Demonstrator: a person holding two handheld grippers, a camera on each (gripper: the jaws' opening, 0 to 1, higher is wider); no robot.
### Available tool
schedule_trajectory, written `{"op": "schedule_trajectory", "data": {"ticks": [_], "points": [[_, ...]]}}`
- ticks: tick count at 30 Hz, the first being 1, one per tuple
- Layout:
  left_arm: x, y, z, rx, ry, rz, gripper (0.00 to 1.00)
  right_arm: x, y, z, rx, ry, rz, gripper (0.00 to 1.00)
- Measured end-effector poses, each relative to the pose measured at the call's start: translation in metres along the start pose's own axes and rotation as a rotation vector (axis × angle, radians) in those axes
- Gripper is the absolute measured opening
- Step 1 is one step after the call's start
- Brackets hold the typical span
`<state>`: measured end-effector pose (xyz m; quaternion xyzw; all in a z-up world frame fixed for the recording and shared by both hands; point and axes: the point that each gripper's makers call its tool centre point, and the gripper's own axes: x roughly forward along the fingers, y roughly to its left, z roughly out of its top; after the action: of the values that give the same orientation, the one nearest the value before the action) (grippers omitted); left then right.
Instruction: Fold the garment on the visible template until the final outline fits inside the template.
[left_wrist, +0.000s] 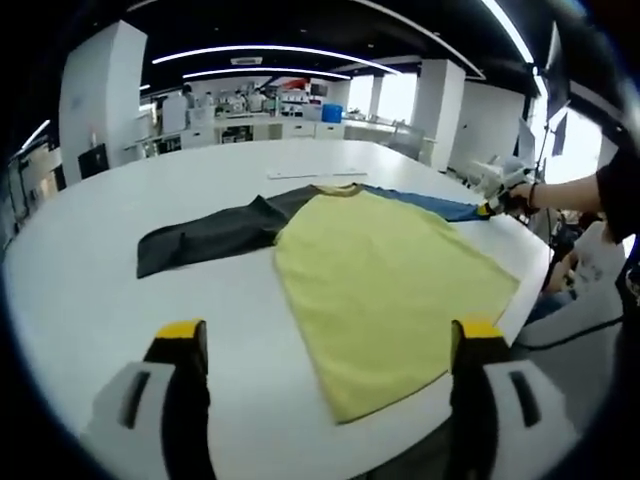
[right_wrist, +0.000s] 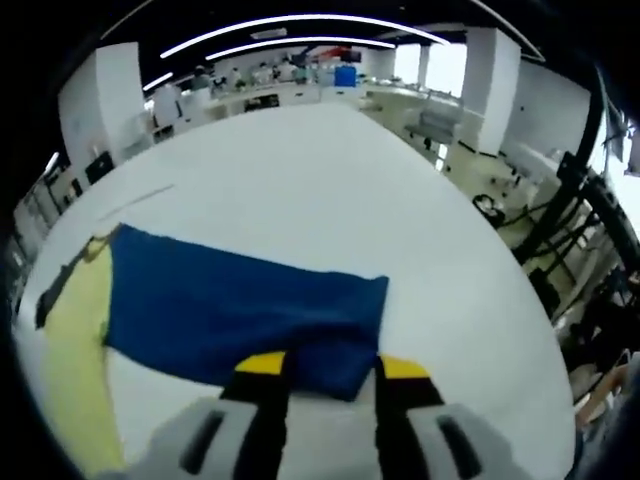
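Large white table (left_wrist: 90, 290) in an open hall with pillars, ceiling light strips and counters along the far wall.

Left gripper view: the left gripper (left_wrist: 330, 350) hovers above the near table edge, its two yellow-tipped jaws spread wide apart and holding nothing. Beyond them the garment (left_wrist: 390, 280) lies flat on the table, its yellow body toward the camera, a dark grey sleeve (left_wrist: 205, 235) stretched out to the left and a blue sleeve (left_wrist: 430, 205) to the right. At the blue sleeve's far end, near the table edge, a person's hand holds the right gripper (left_wrist: 495, 200).

Right gripper view: the right gripper (right_wrist: 330, 372) stands at the cuff end of the blue sleeve (right_wrist: 230, 310), its jaws a narrow gap apart with the cloth edge between their tips; whether they pinch the cloth cannot be told. The sleeve runs left to the yellow body (right_wrist: 75, 330).
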<state>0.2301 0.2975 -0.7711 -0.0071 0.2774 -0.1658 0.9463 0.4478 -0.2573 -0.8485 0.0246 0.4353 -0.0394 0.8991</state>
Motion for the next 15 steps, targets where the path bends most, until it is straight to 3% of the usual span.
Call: {"op": "schedule_trajectory", "data": {"ticks": [2, 5, 8, 15], "points": [[0.0, 0.0, -0.001, 0.007, 0.006, -0.003, 0.98, 0.001, -0.003, 0.0, 0.019, 0.004, -0.006, 0.24], [-0.002, 0.0, 0.0, 0.01, 0.001, -0.004, 0.98, 0.001, -0.005, 0.0, 0.148, 0.011, 0.012, 0.19], [-0.003, 0.001, 0.002, 0.01, -0.009, 0.001, 0.98, -0.006, -0.001, -0.006, 0.137, 0.026, -0.004, 0.13], [-0.003, -0.002, 0.001, 0.017, -0.002, 0.007, 0.95, -0.015, 0.0, -0.01, 0.146, 0.029, 0.002, 0.08]]}}
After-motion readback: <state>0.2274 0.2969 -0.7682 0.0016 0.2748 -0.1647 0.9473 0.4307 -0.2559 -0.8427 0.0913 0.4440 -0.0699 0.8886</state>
